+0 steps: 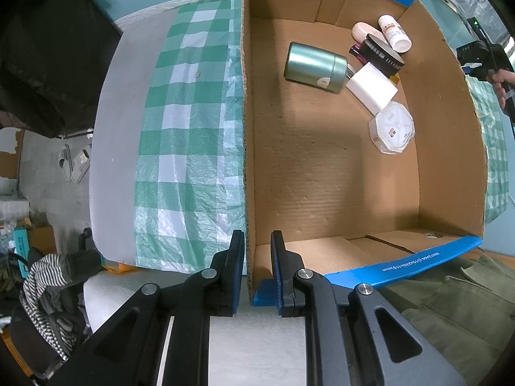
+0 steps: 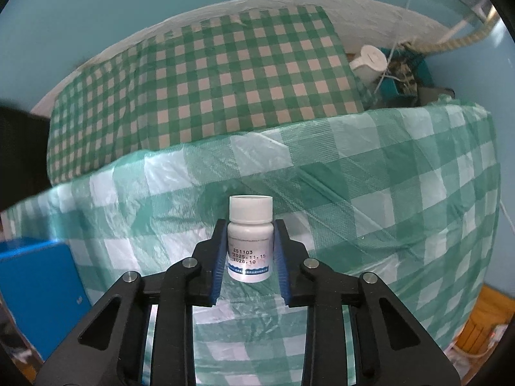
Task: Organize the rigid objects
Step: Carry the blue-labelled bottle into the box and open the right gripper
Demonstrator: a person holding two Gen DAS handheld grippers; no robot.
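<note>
My left gripper [image 1: 257,241] is shut on the near left wall of an open cardboard box [image 1: 248,148], one finger on each side of it. Inside the box, at the far right, lie a green metal can [image 1: 313,67], a white flat box [image 1: 371,88], an octagonal white case [image 1: 391,127], a black brush [image 1: 381,52] and a white bottle [image 1: 394,33]. My right gripper [image 2: 249,244] is shut on a small white pill bottle [image 2: 249,241], upright, above the green checked cloth [image 2: 370,199]. The right gripper also shows in the left wrist view [image 1: 482,58], beyond the box's right wall.
The box stands on a table with a green checked plastic cover [image 1: 190,148]. A blue box edge [image 2: 38,289] is at the lower left of the right wrist view. A white lidded jug [image 2: 370,61] and cords sit behind a checked bundle [image 2: 206,87].
</note>
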